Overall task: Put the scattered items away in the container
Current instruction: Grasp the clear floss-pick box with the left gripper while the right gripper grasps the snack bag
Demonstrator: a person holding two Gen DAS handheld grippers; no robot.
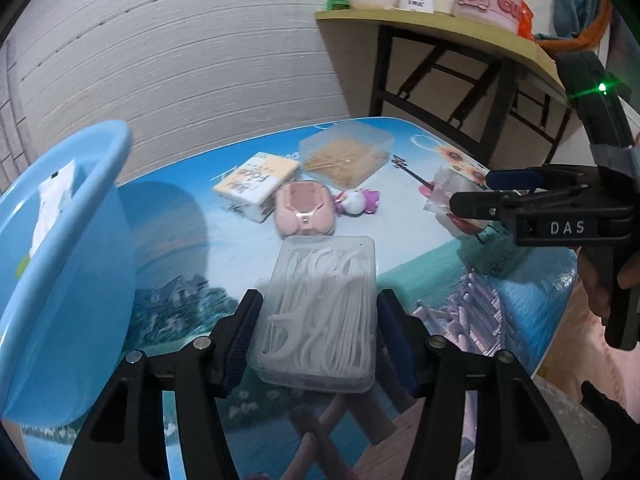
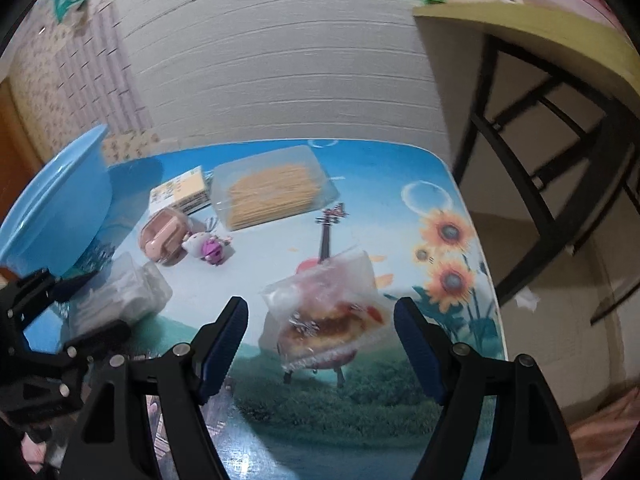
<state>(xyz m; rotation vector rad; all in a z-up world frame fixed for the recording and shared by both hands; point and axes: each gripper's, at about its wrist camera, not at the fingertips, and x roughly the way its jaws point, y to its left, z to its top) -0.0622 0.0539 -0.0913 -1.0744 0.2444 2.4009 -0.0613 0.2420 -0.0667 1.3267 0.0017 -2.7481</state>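
Note:
A clear box of white floss picks lies on the picture-printed table, between the open fingers of my left gripper. The jaws straddle it without pressing. A blue basin stands at the left with a white packet inside. My right gripper is open around a clear bag holding a pastry, which lies flat on the table. Further back lie a pink case, a small pink-and-white toy, a yellow tissue pack and a clear toothpick box.
A yellow-topped table with black legs stands behind at the right, carrying cups and a pink pot. A white wall runs along the back. The low table's right edge drops to the floor.

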